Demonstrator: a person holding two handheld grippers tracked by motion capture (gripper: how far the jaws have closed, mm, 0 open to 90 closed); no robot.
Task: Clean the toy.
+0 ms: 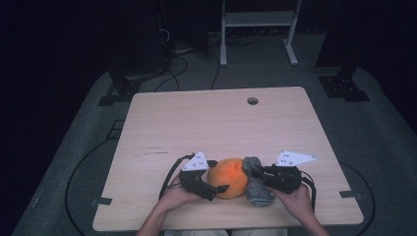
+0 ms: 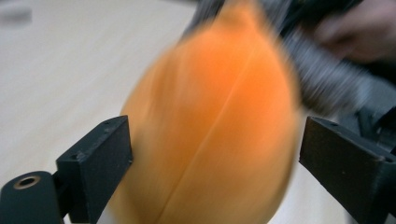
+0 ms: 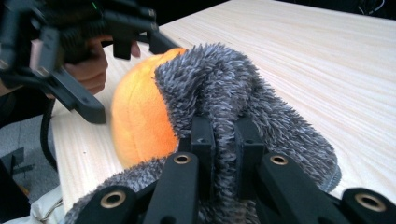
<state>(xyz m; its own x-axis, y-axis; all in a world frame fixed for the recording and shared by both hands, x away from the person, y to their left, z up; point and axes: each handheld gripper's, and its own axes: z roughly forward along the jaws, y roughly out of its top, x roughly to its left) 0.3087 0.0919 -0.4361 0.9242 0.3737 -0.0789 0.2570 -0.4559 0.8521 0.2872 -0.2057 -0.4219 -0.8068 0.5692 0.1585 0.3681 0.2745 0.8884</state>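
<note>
— While the left gripper stands with its jaws wide, where's the orange plush?
— Right between those jaws in the left gripper view, pads apart from its sides. It sits on the table near the front edge.
— And the right gripper?
— Clamped tight on a fold of the grey fuzzy fabric, which drapes over the plush's far side.
</note>
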